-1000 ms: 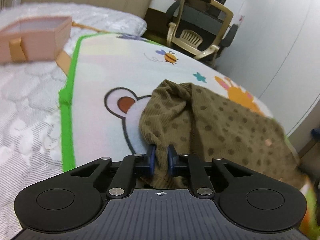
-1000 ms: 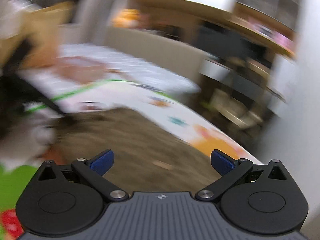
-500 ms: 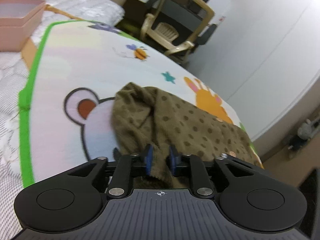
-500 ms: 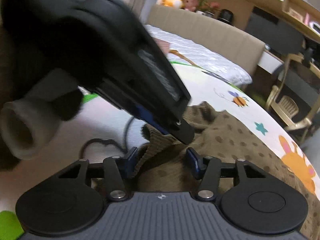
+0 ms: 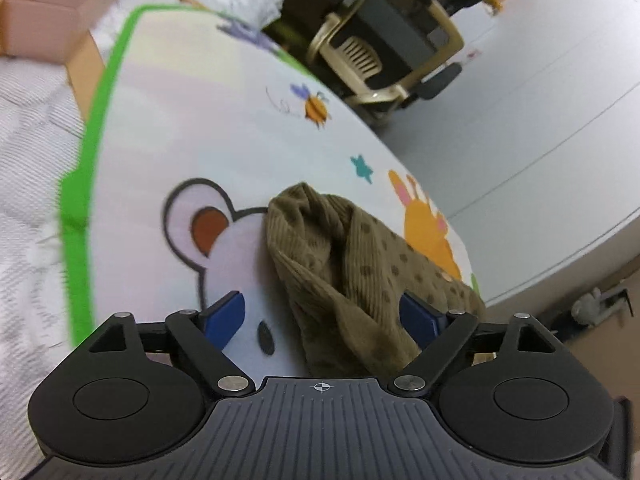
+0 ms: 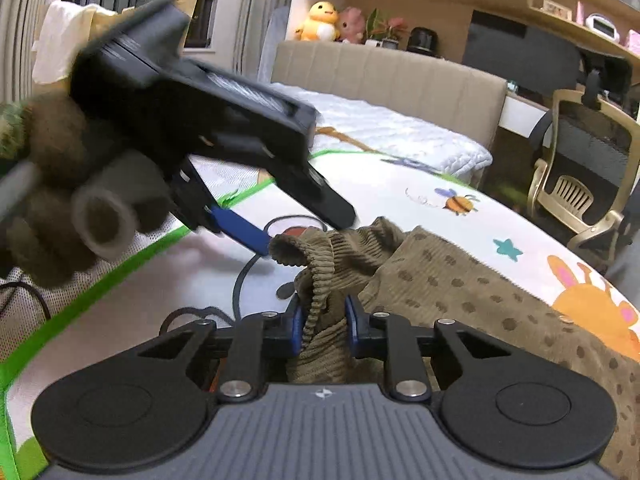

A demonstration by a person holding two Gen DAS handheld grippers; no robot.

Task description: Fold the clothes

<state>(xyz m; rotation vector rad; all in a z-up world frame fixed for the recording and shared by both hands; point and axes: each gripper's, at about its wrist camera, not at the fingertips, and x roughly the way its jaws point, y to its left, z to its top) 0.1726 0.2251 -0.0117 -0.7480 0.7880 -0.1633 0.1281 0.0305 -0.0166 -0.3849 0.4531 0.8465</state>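
From the left wrist, the brown dotted garment (image 5: 352,272) lies bunched on the cartoon play mat (image 5: 224,128); soft, light corduroy, best taken at an edge. The left gripper (image 5: 322,318) is opening, cloth loose between its jaws. From the right wrist, the right gripper (image 6: 322,326) is closing, pinching a ribbed fold.

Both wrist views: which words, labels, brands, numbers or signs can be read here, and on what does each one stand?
No text can be read in either view.
Play mat: only pictures (bee, star, bear, rabbit), no words.
Brown dotted garment: no label visible.
Small items on the shelf: any print is too small to read.
Left hand-held gripper: blurred, no legible marking.
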